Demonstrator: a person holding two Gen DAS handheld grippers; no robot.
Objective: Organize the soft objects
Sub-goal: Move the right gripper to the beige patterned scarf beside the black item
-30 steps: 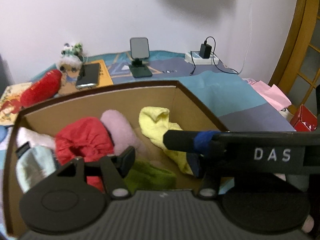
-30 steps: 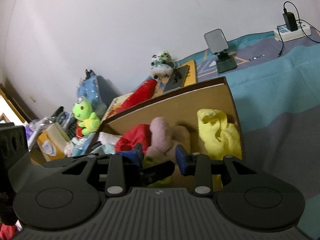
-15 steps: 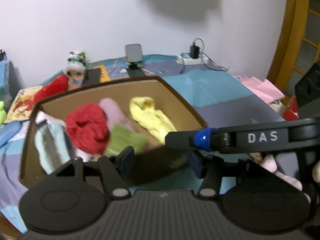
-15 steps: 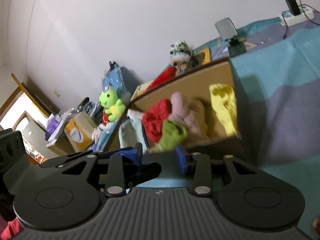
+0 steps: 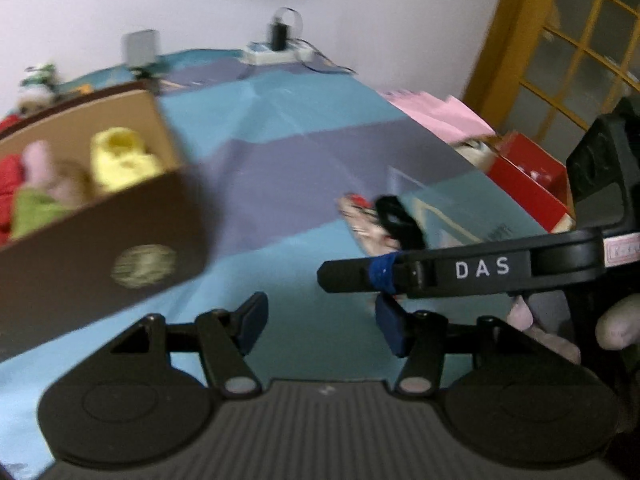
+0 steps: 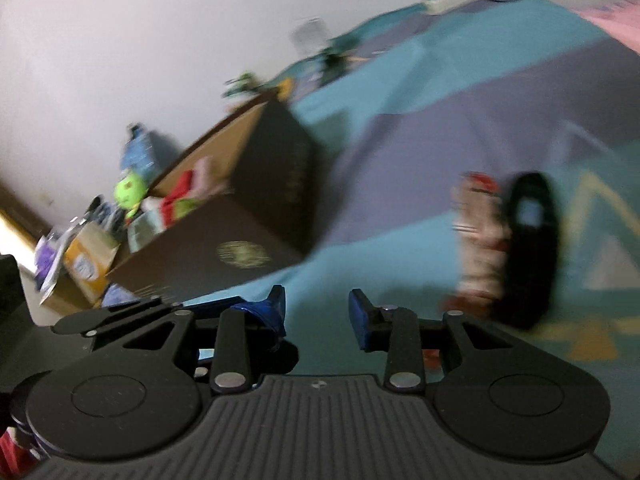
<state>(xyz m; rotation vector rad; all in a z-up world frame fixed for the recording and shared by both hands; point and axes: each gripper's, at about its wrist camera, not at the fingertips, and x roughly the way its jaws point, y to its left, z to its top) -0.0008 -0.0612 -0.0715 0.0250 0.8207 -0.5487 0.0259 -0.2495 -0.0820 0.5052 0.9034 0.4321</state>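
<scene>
The brown cardboard box stands on the bedspread at the left, holding yellow, pink, red and green soft pieces. A striped beige-and-red soft piece with a black piece beside it lies on the spread, ahead and to the right of both grippers. My left gripper is open over bare bedspread with nothing between its fingers. My right gripper has its jaws closing, with a gap left and nothing between them. One of its fingers crosses the left wrist view from the right. Both views are blurred.
A power strip with a charger and a phone stand sit by the far wall. Pink cloth, a red box and a wooden door frame are on the right. A green plush toy sits beyond the box.
Both grippers have swung right, away from above the box, and lower over the bedspread. The box has slid to the left of both views, and the striped and black pieces have come into view.
</scene>
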